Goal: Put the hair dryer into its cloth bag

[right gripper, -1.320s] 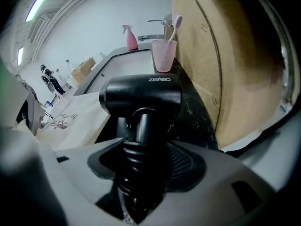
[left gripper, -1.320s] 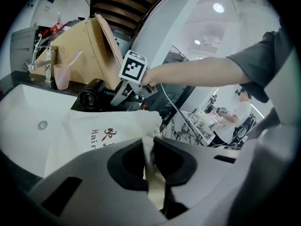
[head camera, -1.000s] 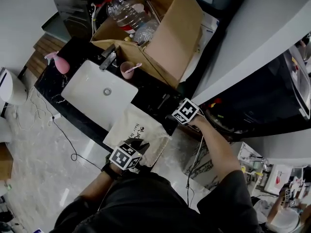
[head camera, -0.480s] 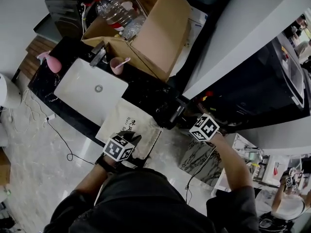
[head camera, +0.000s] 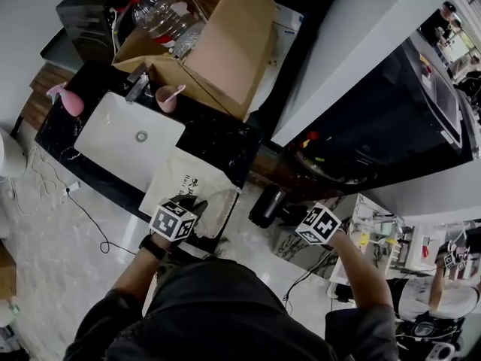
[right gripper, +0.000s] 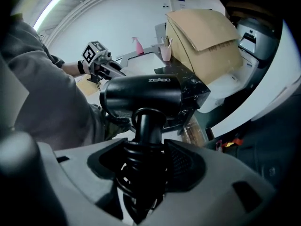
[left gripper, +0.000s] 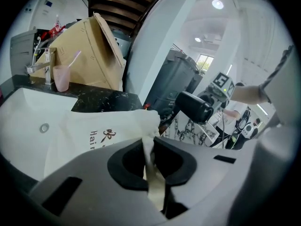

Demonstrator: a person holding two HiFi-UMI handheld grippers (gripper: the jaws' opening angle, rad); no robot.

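Left gripper (left gripper: 150,173): we have the jaws pinched nearly together on a fold of the cloth bag (left gripper: 94,131).
Cloth bag: spread on the black counter (head camera: 225,138) just beside the white sink (head camera: 124,138), near edge in our left jaws.
Right gripper (right gripper: 141,173): jaws clamped on the hair dryer (right gripper: 141,95) by its handle and the cord coiled around it.
Hair dryer: in the air off the counter's front, right of the bag, not touching it.

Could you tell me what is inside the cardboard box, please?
Clear bottles show at the box's open top; anything below them is hidden by its walls.
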